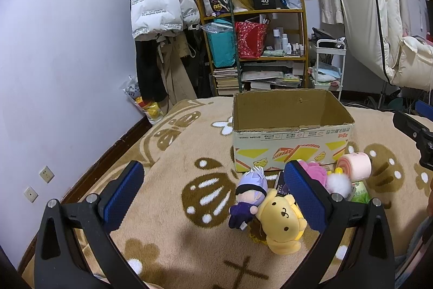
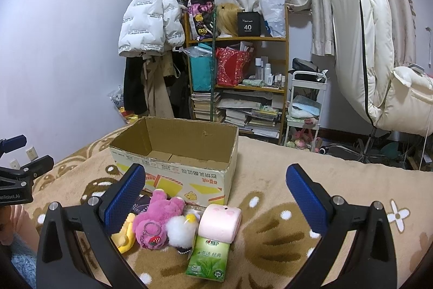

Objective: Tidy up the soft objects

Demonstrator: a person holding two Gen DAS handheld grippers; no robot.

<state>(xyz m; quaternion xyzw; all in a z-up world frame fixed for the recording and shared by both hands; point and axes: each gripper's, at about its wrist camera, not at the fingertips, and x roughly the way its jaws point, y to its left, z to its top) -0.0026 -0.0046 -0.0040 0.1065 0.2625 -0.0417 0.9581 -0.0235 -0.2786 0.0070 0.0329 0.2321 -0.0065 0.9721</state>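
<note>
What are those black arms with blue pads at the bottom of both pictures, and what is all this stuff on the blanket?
They are hand-held grippers, one in each of a person's hands, each carrying a camera that looks out along its two fingers. One picture comes from the left gripper, the other from the right gripper. Both are open and hold nothing. On the patterned blanket stands an open cardboard box, which looks empty. In front of it lie soft toys: a yellow dog plush, a purple-haired doll, a pink bear, a white fluffy ball, a pink roll-shaped cushion and a green tissue pack.
</note>
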